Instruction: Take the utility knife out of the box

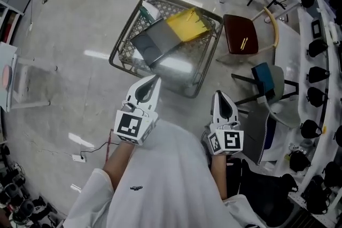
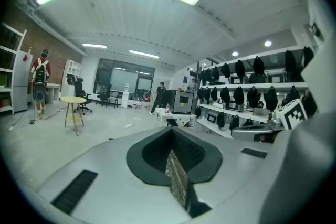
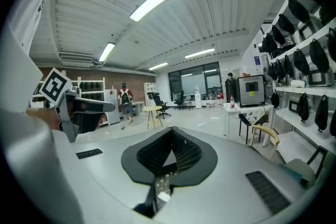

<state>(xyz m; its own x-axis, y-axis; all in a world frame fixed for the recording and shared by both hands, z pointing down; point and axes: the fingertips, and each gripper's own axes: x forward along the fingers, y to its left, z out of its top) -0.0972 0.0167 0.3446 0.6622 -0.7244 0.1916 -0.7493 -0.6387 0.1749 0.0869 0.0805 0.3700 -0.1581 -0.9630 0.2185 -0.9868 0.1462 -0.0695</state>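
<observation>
On head view alone, wire basket (image 1: 128,25)

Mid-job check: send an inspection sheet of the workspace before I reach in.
Surface: grey floor, glossy.
Job's things: wire basket holding a grey case and a yellow pack; utility knife not seen.
Clutter: maroon chair beside the basket.
Grippers: left tongs and right tongs both shut, empty, short of the basket.
Cables: thin lead with plug on the floor.
Surroundings: white shelving with black gear on the right.
</observation>
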